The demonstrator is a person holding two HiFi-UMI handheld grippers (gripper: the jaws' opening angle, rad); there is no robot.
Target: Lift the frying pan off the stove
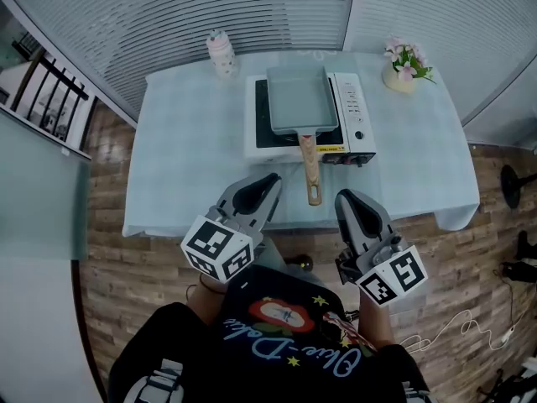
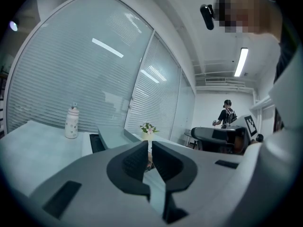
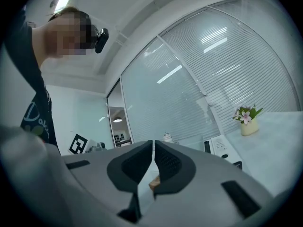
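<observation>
A grey-green rectangular frying pan [image 1: 298, 99] sits on a white portable stove [image 1: 362, 116] on the table. Its wooden handle [image 1: 311, 170] sticks out toward me over the table's front part. Both grippers hover at the near table edge, either side of the handle's end and apart from it. My left gripper [image 1: 270, 180] is shut with nothing in it, and its own view [image 2: 150, 148] shows the jaws pressed together. My right gripper [image 1: 344, 196] is shut and empty too [image 3: 154, 148]. A bit of the handle [image 3: 154, 182] shows below its jaws.
The table wears a pale blue cloth [image 1: 185, 158]. A white bottle [image 1: 221, 54] stands at the back left, a small vase of flowers [image 1: 404, 67] at the back right. Glass walls with blinds stand behind. A person [image 2: 227, 116] stands far off in the room.
</observation>
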